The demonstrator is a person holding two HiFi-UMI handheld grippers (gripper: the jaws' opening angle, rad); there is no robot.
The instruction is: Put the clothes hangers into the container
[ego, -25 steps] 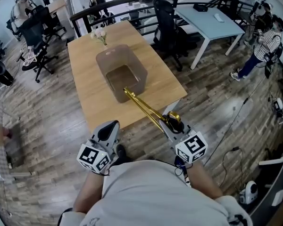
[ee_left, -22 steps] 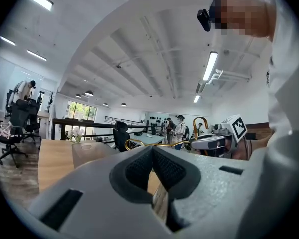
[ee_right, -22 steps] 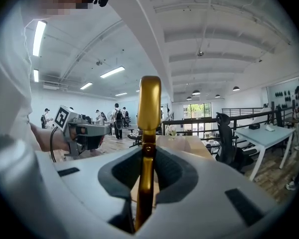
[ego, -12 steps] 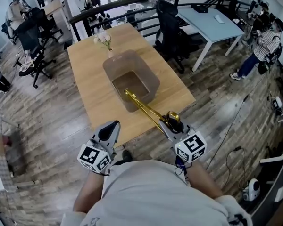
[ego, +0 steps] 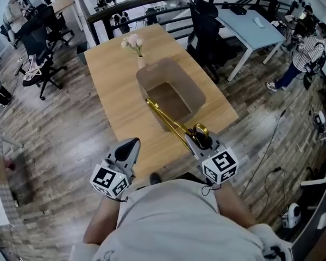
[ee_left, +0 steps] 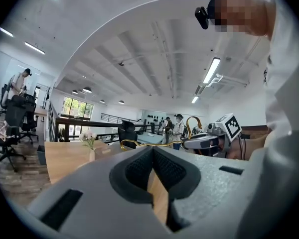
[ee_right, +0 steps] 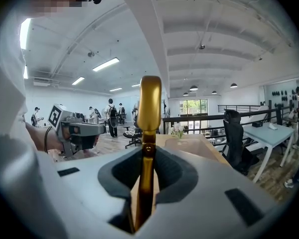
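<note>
Pinching gold hanger, right tongs, left tongs closed

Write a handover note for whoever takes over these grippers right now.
Left gripper: shut, nothing in it.
Right gripper: shut on the gold hanger, whose far end overlaps the container in the head view.
The container stands on the wooden table; no hanger is seen inside it yet.
To do: lower this hanger into the container and release.
</note>
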